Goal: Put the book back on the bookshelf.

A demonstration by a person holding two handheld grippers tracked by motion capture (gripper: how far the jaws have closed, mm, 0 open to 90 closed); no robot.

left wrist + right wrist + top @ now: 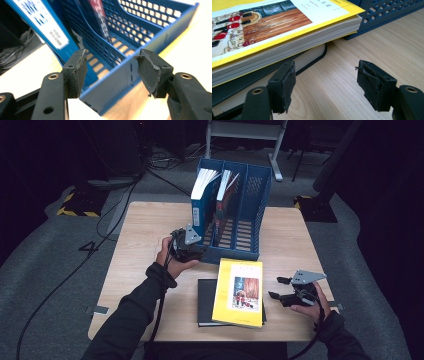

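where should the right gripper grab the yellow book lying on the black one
Grip the yellow book at its long right edge, coming in level from the right, where the open right gripper sits. That edge overhangs the black book beneath, leaving a gap above the table, so one jaw can likely slip under and one over.

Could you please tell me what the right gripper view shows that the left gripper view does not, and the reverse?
The right gripper view alone shows the yellow book lying on the black book, on the bare wooden table just ahead of the open, empty right gripper.

The left gripper view alone shows the blue book and the red-spined book standing inside the rack's compartments, beyond the open, empty left gripper.

Both show the blue file rack and the tabletop.
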